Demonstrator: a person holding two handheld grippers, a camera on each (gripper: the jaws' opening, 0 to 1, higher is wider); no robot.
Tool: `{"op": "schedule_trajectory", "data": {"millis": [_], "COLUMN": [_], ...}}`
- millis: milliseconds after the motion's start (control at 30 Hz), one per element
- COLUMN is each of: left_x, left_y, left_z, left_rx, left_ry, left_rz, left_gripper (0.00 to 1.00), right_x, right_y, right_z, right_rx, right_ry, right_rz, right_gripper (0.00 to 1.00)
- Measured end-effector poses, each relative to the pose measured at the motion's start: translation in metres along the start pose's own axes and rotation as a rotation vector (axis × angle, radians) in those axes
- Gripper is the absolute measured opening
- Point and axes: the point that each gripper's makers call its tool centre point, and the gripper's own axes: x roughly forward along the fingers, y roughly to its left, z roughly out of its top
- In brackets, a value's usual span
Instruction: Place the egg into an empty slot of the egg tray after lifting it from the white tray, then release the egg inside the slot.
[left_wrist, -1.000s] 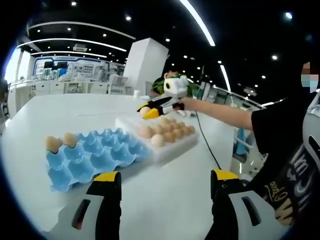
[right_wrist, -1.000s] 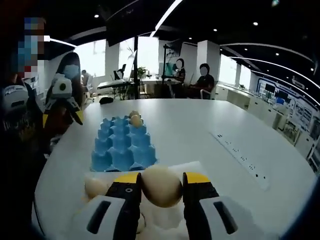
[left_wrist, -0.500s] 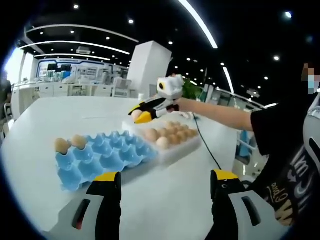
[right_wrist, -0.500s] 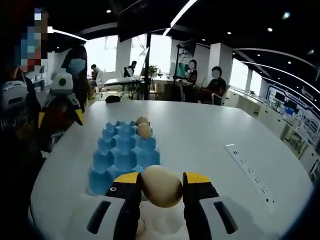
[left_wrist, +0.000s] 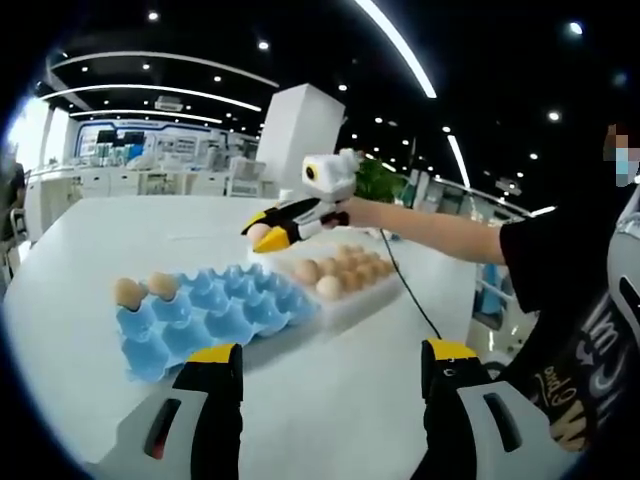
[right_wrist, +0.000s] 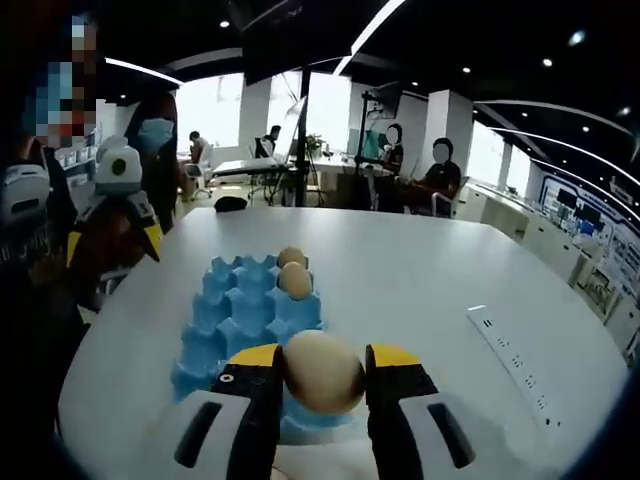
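A: Where is the egg (right_wrist: 322, 372) at this moment?

B: The right hand-held gripper (right_wrist: 322, 378) holds it between its jaws, in the air over the near edge of the blue egg tray (right_wrist: 245, 315). The lift is done.

A: What is left?

B: To lower it into an empty slot and let go. The left hand-held gripper (left_wrist: 325, 368) is wide and holds nothing.

The left gripper (left_wrist: 325, 372) has black jaws capped with yellow pads, each with a grey inset slot lower down. The right gripper (right_wrist: 322, 372) has the same yellow-tipped black jaws over pale grey bodies with dark slots. The person wears a black short-sleeved shirt (left_wrist: 560, 280) printed with pale lettering.
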Motion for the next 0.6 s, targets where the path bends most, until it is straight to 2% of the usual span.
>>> {"op": "schedule_trajectory", "data": {"millis": [333, 600], "left_x": [0.000, 0.001], "left_y": [0.002, 0.006], "left_z": [0.002, 0.003], "left_rx": [0.004, 0.000], "left_ry": [-0.001, 0.000], "left_rz": [0.000, 0.000], "left_gripper": [0.74, 0.74], "right_x": [0.020, 0.035], "right_y": [0.011, 0.005], "right_z": [0.004, 0.010], "right_rx": [-0.008, 0.000], "right_ry": [0.000, -0.008], "right_rz": [0.023, 0.028], "right_gripper": [0.34, 0.34]}}
